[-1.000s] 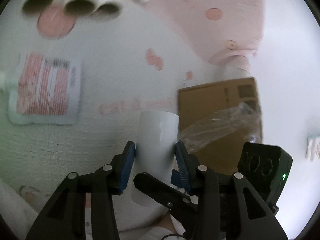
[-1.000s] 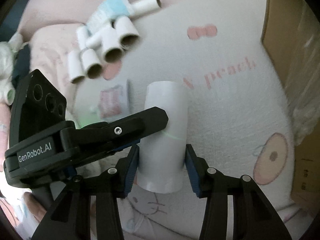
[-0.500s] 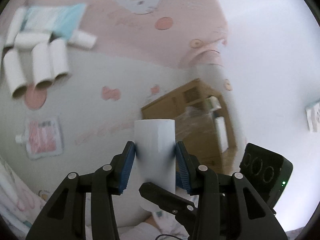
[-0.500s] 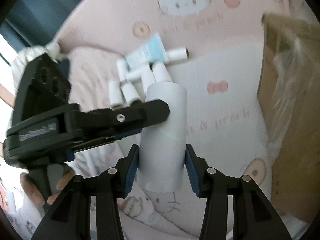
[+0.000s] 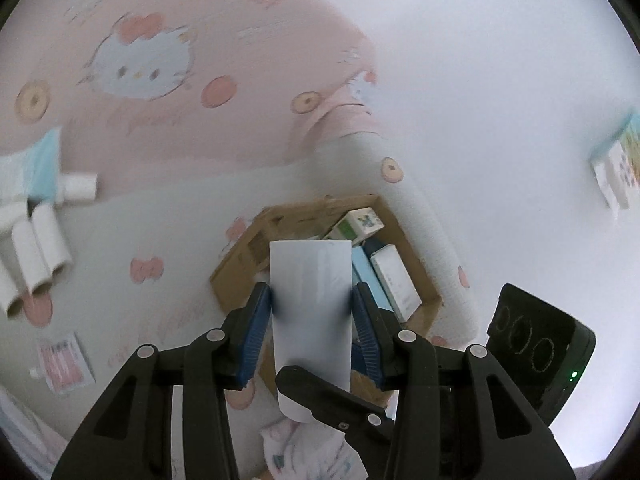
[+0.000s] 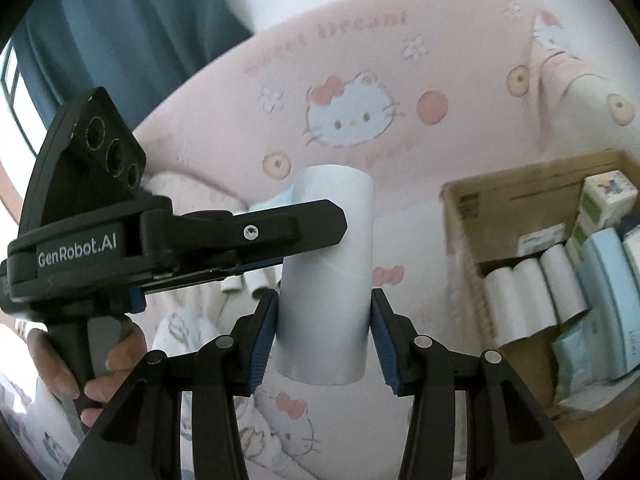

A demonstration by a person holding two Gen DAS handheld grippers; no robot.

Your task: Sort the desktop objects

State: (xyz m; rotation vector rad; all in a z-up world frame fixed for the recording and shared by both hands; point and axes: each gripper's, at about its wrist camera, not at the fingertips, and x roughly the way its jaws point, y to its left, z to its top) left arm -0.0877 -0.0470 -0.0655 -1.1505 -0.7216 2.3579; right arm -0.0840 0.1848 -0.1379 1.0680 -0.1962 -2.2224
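Between the blue pads of the left claw (image 5: 311,316) stands a white cardboard tube (image 5: 310,308), clamped across its sides and held up in the air. Lower on the same tube the right claw (image 6: 323,326) is clamped too, its pads pressing on either side, so both claws grip the one tube, the left claw's fingers (image 6: 280,230) crossing in front of it in the right wrist view. A person's hand (image 6: 100,364) wraps the left claw's handle.

Beyond and below the left claw sits an open cardboard box (image 5: 240,256) on a pink-and-white bedspread (image 5: 180,208) printed with cartoon cats. To the right of the right claw the box holds several white rolls (image 6: 536,284) lying side by side, with pale blue and white cartons (image 6: 604,256) beside them. Far to the left of the left claw, a cluster of empty tubes (image 5: 36,256) lies on the bedspread, and nearer, low on the left, what looks like a small pink-printed pouch (image 5: 62,362), though it is blurred.
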